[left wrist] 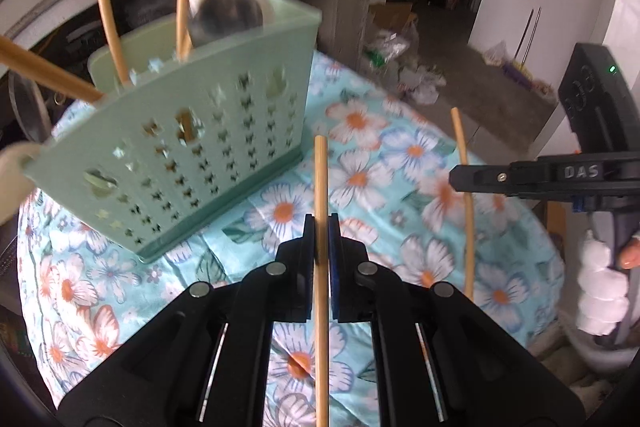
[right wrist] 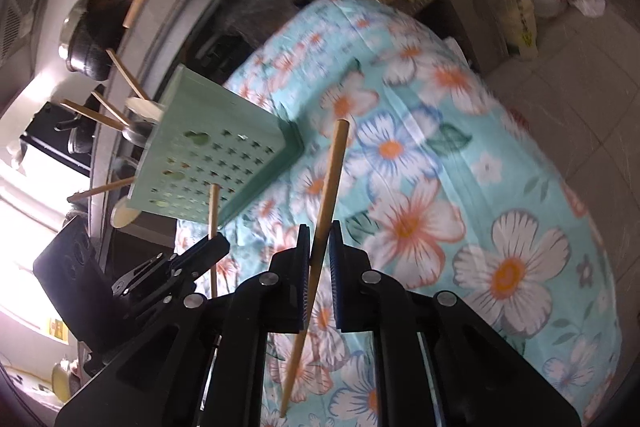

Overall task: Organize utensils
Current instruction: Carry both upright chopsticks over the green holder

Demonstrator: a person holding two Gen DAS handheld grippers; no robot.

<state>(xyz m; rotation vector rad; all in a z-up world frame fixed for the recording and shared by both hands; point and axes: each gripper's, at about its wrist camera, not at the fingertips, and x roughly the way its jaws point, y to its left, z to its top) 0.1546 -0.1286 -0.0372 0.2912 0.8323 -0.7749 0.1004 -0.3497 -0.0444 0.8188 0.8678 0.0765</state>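
Chopsticks are the business here: the left claw (left wrist: 321, 227) is clenched on one pale wooden chopstick (left wrist: 321, 183), the right claw (right wrist: 320, 231) on another (right wrist: 329, 183). The pale green perforated plastic utensil holder (left wrist: 192, 147) stands on the flowered turquoise cloth (left wrist: 380, 155), ahead-left of both claws, nearer the left. Each stick's long axis runs along its claw, tips forward, so I judge tilting upright comes next.
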